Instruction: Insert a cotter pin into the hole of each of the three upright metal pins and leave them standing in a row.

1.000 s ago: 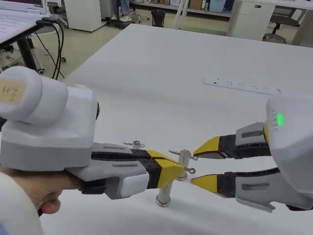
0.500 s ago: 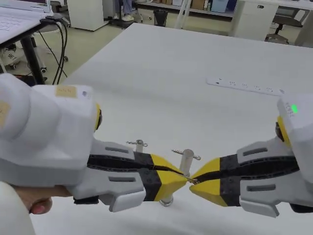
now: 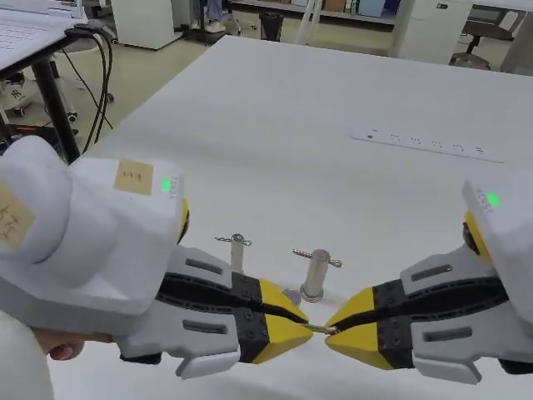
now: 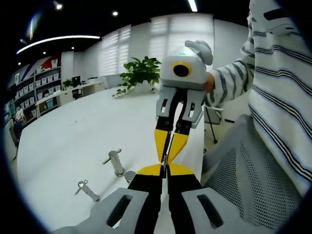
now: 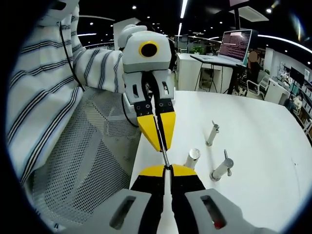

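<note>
White workbench (image 3: 275,125) in an open office; power strip (image 3: 425,146) lying at its far side, a potted plant (image 4: 141,75) in the background of the left gripper view.

Left gripper (image 3: 291,329) comes in from lower left of the head view, right gripper (image 3: 337,329) from lower right. Yellow tips point at each other, nearly meeting. Jaws of both pressed together, no gap seen in either gripper view.

Cotter pin (image 3: 321,330): a thin wire bridging the short space between the two sets of tips, one end nipped by each gripper. In the right gripper view it runs as a fine line (image 5: 165,158) from the left gripper's tips down to the right gripper's own.

Three metal pins stand upright on the table, just beyond the tips:
- far metal pin (image 3: 237,250), with a cotter pin through its top.
- middle metal pin (image 3: 315,275), likewise with a cotter pin crosswise through its head.
- bare metal pin (image 5: 191,158), closest to the grippers, just beside and below the held cotter pin. Flat top faces the right gripper's camera; no wire through it. In the head view the left gripper's jaw hides most of it.

Held cotter pin is above the table, near the bare metal pin but not touching it. Cannot tell its height against the pin's hole.
</note>
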